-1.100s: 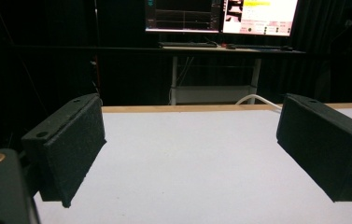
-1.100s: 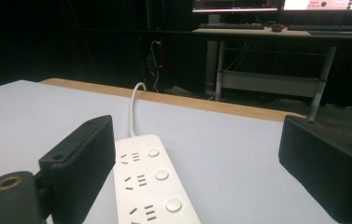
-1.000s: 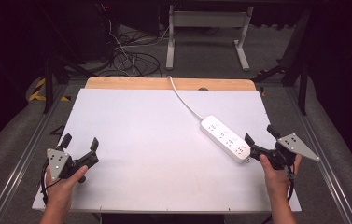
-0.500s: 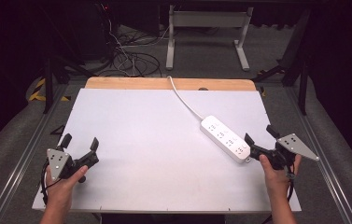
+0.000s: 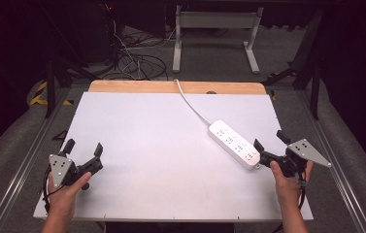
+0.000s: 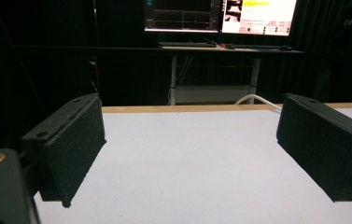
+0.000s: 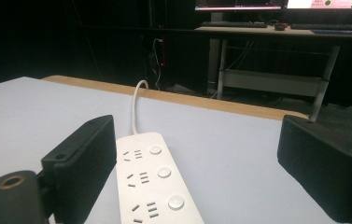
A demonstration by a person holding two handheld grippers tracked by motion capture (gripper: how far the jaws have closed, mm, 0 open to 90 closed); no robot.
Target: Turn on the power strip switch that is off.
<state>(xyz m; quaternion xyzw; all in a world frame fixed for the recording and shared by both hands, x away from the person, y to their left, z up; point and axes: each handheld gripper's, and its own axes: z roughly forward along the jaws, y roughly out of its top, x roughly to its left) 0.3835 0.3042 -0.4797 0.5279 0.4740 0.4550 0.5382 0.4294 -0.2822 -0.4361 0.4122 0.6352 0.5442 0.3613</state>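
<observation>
While the jaws of the right gripper (image 5: 270, 144) stood wide apart and held nothing, the near end of the white power strip (image 5: 234, 144) lay just off its left jaw, at about ten o'clock from the hand; in the right gripper view the power strip (image 7: 157, 186) ran up between the jaws, close beside the left one and well clear of the right one. The left gripper (image 5: 82, 147) sat at about eight o'clock on the white table (image 5: 151, 136), its jaws likewise spread and empty over bare surface, well apart from the strip. From the strip's far end a white cable (image 5: 189, 103) ran toward twelve o'clock and over the wooden edge (image 5: 137, 87) at the back. The likely job was a grasp on the strip's near end. Because the strip sat off-centre in the gap, closing there might have pushed it sideways with one jaw instead of pinching it. Its smooth casing could have slipped on the table, and the cable, if short of slack, might have dragged the far end round during any pull.
</observation>
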